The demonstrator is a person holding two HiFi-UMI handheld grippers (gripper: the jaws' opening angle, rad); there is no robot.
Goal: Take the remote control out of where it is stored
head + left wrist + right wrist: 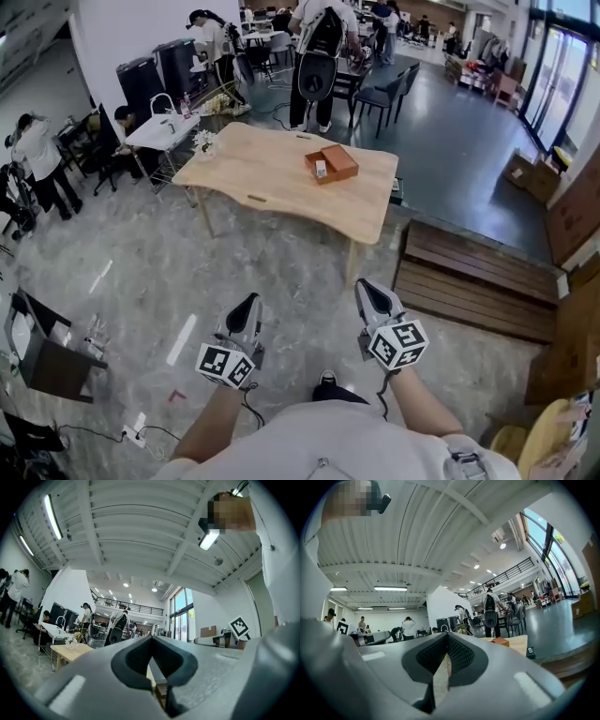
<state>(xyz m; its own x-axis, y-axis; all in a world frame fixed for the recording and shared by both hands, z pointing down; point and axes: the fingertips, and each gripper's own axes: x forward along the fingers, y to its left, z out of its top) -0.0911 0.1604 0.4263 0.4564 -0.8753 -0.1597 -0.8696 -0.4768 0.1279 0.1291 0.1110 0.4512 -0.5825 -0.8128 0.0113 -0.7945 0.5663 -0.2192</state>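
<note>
Two sets of fingers are pressed together on nothing: those of the left gripper [250, 302] and those of the right gripper [367, 287], both held low near the body. A small pale piece, taken for the remote [321, 169], is seen in an open box [341, 159] on the worktop [253, 164], well ahead of both sets of fingers.
</note>
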